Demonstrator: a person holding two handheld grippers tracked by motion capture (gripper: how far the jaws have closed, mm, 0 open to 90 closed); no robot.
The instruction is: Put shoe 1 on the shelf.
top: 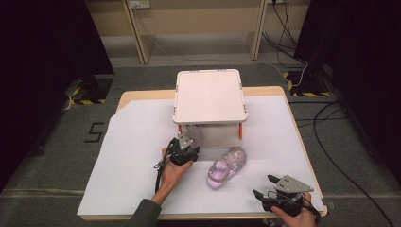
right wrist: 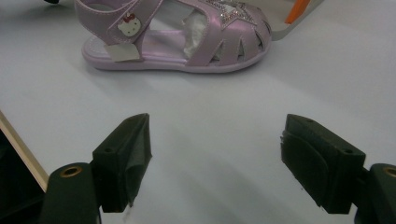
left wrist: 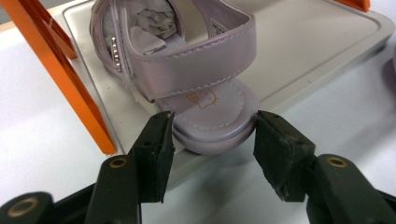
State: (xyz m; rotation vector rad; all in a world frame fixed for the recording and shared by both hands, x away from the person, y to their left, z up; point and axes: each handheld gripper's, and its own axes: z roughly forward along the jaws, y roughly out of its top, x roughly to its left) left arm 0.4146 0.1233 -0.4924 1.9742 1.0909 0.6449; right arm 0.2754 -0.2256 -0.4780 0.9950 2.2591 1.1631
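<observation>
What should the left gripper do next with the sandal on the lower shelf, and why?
Probably let go and back out. The left gripper has its pads against the heel of the lilac sandal, which already lies on the rack's lower shelf; its mate waits on the table.

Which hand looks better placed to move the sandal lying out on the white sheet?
Right, probably: its gripper stands open, facing that sandal across bare sheet, while the left gripper is closed on the other sandal's heel.

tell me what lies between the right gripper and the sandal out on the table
Nothing: between the right gripper with its open jaws and the purple sandal there is bare white table cover, seen in the right gripper view and the high view.
</observation>
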